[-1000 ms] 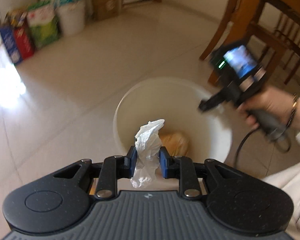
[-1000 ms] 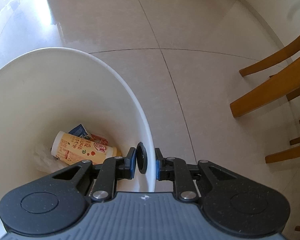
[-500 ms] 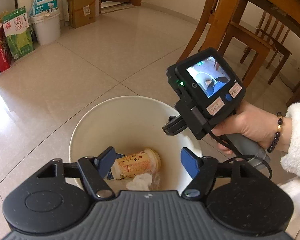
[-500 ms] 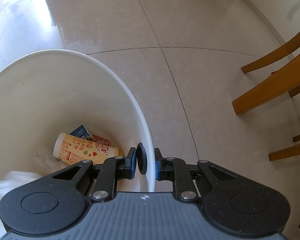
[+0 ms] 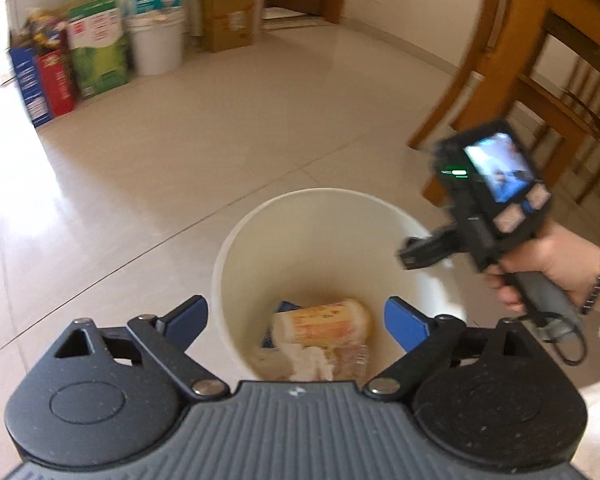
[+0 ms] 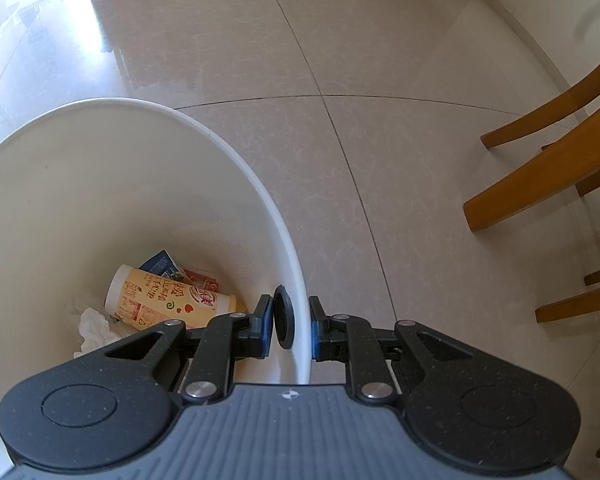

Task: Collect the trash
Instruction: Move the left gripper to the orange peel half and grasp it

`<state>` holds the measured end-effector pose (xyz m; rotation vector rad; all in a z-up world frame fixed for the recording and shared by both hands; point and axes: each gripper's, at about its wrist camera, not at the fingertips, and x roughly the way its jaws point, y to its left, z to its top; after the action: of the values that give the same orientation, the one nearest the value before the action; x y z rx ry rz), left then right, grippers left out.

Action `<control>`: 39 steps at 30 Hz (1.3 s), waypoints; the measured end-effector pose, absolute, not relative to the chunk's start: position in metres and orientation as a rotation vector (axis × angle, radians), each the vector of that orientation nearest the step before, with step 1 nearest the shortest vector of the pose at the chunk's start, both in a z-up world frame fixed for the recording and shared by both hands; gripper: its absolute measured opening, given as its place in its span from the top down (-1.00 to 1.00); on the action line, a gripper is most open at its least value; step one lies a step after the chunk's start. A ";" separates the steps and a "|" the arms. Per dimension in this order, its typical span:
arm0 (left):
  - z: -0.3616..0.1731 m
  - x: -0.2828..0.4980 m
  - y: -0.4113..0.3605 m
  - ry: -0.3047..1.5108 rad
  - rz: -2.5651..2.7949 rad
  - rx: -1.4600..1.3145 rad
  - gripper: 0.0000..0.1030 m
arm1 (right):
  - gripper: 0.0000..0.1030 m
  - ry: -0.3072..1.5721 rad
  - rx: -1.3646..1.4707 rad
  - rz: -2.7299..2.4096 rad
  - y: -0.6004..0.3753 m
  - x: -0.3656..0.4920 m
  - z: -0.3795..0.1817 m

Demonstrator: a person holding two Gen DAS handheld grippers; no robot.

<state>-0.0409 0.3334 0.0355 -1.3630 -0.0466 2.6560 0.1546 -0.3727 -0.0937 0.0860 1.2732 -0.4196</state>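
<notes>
A white bin (image 5: 320,216) (image 6: 100,184) stands on the tiled floor. Inside lie an orange labelled cup (image 5: 324,322) (image 6: 168,300), a blue carton (image 6: 160,264) and a crumpled white tissue (image 5: 310,362) (image 6: 94,328). My left gripper (image 5: 296,322) hovers over the bin's near side, open and holding nothing. My right gripper (image 6: 290,322) is shut on the bin's rim (image 6: 300,320), one finger inside and one outside the wall, with a black round pad between. In the left wrist view the right gripper (image 5: 420,250) sits at the bin's right edge, held by a person's hand (image 5: 556,264).
Wooden chair legs (image 6: 540,176) (image 5: 480,64) stand to the right of the bin. Boxes, a white bucket (image 5: 154,44) and a cardboard box (image 5: 228,16) line the far wall. Bare beige tile floor (image 6: 260,60) stretches beyond the bin.
One second ago my left gripper held the white tissue; it opened and the tissue fell into the bin. The right gripper has kept its hold on the rim.
</notes>
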 end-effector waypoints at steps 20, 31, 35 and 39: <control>-0.095 0.003 0.240 -0.352 2.815 -1.630 -0.94 | 0.59 1.268 0.065 -0.420 -0.371 0.154 -0.094; -0.186 0.015 0.220 -0.474 2.893 -1.753 -0.94 | 0.59 1.265 0.039 -0.414 -0.368 0.153 -0.094; -0.211 0.016 0.209 -0.547 2.925 -1.790 -0.94 | 0.58 1.264 0.020 -0.411 -0.366 0.153 -0.095; -0.229 0.018 0.198 -0.683 2.960 -1.779 -0.94 | 0.57 1.264 0.006 -0.410 -0.365 0.153 -0.095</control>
<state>0.0184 0.1983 -0.2291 -1.7792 -0.6828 2.9604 0.1532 -0.3649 -0.0948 0.0065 1.2644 -0.4097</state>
